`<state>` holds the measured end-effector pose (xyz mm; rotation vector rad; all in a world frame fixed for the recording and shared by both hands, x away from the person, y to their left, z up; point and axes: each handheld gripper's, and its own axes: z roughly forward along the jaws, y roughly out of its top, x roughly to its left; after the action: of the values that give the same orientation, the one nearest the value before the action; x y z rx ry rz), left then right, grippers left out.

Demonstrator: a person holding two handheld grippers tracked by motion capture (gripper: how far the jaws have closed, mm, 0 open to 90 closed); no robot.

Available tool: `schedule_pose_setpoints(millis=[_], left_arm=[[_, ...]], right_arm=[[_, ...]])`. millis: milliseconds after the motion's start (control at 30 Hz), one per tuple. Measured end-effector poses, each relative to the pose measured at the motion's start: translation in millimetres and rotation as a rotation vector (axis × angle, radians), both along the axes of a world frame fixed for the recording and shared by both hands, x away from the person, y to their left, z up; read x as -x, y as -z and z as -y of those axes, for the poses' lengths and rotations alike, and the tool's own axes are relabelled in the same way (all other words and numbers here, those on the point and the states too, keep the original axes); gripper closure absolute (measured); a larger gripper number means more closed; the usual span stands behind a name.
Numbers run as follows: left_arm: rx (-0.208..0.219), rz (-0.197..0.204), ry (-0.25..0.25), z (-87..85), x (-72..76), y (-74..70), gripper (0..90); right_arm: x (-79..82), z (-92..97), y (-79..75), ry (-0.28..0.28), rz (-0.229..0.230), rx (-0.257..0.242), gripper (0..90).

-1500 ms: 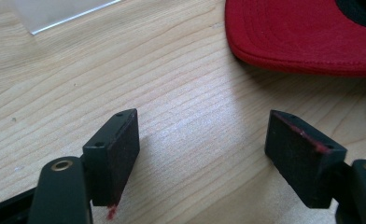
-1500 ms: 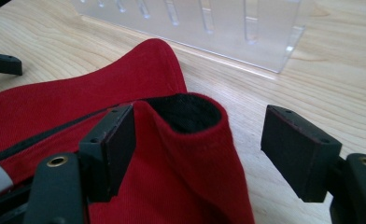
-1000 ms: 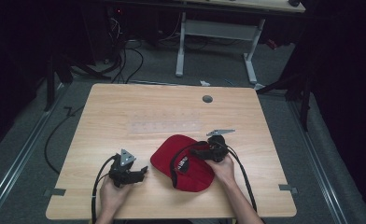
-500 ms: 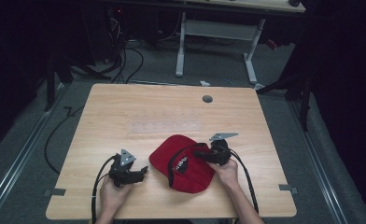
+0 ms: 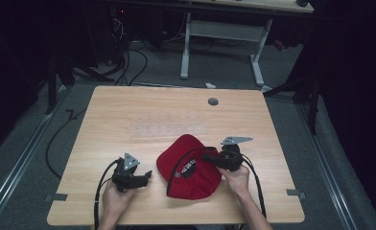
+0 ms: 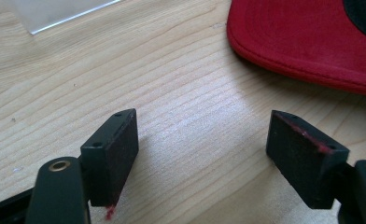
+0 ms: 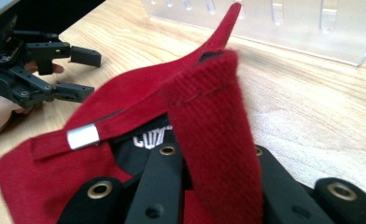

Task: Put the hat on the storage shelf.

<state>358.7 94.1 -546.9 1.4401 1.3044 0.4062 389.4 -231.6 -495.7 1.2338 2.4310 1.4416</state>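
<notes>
Red cap strap is pinched in right gripper.

White lettering on the black lining inside the red cap is partly hidden; legible portion reads "COT".

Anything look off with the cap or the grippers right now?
The red cap lies upside down, its inside facing up. The right gripper has just closed its jaws on the cap's strap, which stands bent upward. The left gripper has red fluff on its open jaws. No damage shows.
</notes>
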Motion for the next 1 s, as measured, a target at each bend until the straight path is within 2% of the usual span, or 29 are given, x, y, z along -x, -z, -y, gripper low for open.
schedule_pose_setpoints(millis=[267,500,567,667,800,900,1000], left_arm=[[0.000,-0.002,0.004,1.0,-0.5,0.2,22.8],[-0.006,-0.007,0.013,1.9,-0.8,0.3,21.4],[-0.009,-0.010,0.010,4.0,-0.7,0.4,18.6],[-0.016,-0.017,0.016,5.1,-0.1,-0.7,20.6],[-0.021,-0.020,0.051,11.2,1.6,-2.7,20.9],[-0.008,-0.018,0.073,15.7,3.4,-6.9,21.0],[0.000,0.001,0.121,30.1,7.8,-12.5,20.9]], right_arm=[[8.8,6.3,-13.3,0.018,0.021,-0.034,85.0],[15.8,9.5,-22.7,0.032,0.029,-0.043,85.0],[17.7,12.3,-26.6,0.040,0.029,-0.058,85.1],[19.0,13.6,-30.6,0.045,0.028,-0.070,85.0],[21.0,13.2,-38.2,0.050,0.046,-0.080,85.0],[21.5,12.6,-43.3,0.054,0.053,-0.092,85.0],[21.6,11.7,-47.1,0.056,0.059,-0.111,85.0]])
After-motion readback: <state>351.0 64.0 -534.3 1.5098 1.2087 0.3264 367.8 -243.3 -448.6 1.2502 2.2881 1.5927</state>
